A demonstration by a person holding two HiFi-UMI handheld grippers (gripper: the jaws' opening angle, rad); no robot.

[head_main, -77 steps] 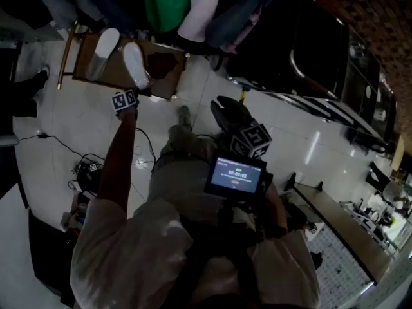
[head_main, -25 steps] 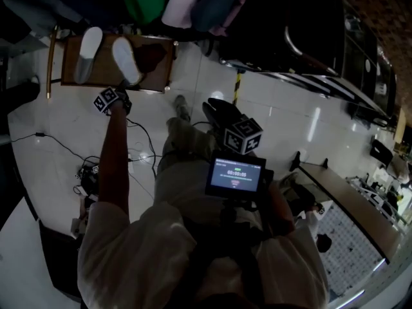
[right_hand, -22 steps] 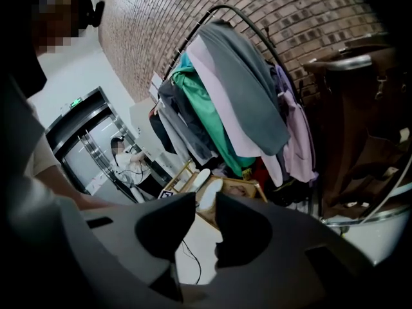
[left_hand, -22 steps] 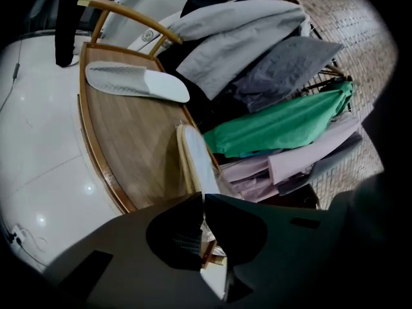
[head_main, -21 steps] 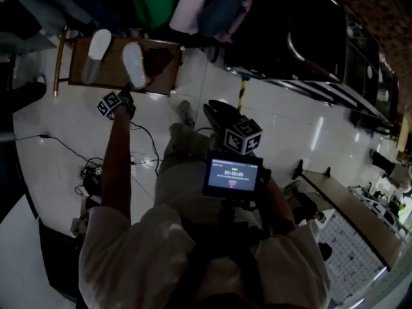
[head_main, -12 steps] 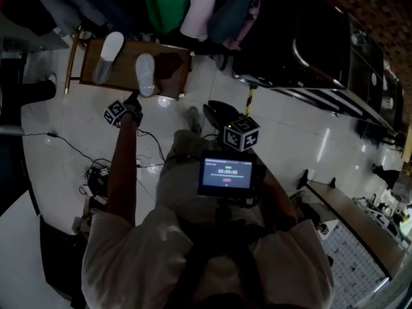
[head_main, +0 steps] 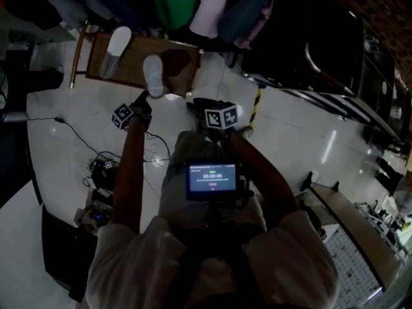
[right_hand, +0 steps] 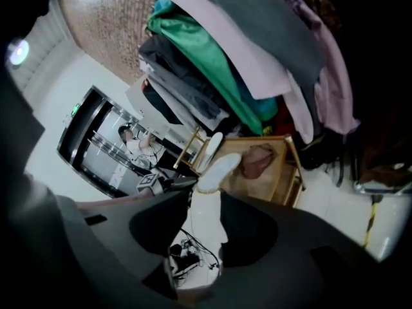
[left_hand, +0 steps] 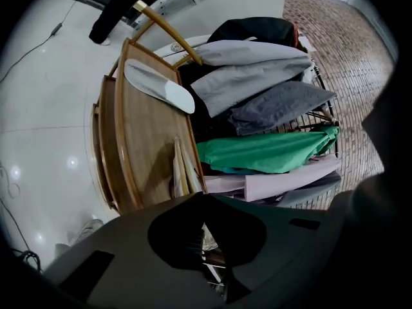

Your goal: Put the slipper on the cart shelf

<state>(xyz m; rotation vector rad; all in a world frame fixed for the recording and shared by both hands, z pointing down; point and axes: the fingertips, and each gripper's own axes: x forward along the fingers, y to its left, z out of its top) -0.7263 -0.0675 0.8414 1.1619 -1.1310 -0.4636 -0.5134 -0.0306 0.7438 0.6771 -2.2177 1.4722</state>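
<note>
A low wooden cart shelf (head_main: 129, 62) stands on the white floor under hanging clothes. One white slipper (head_main: 116, 50) lies flat on its far left part. My left gripper (head_main: 147, 97) is shut on the heel end of the second white slipper (head_main: 153, 74), which hangs over the shelf's front right part. In the left gripper view this slipper (left_hand: 181, 169) runs edge-on from the closed left gripper (left_hand: 201, 201), and the other slipper (left_hand: 161, 87) lies beyond. My right gripper (head_main: 196, 105) is just right of the cart; its jaws have just been opening. Nothing is between the right gripper (right_hand: 206, 217) jaws.
Green, grey and lilac garments (left_hand: 270, 150) hang close over the shelf's back. A brownish patch (right_hand: 257, 159) lies on the shelf's right part. Cables and a power strip (head_main: 103, 167) lie on the floor at left. A dark metal frame (head_main: 322, 56) stands at right.
My right gripper has swung forward and down to beside the cart, and its jaws have parted. My left gripper has lifted the slipper's heel end a little above the shelf.
</note>
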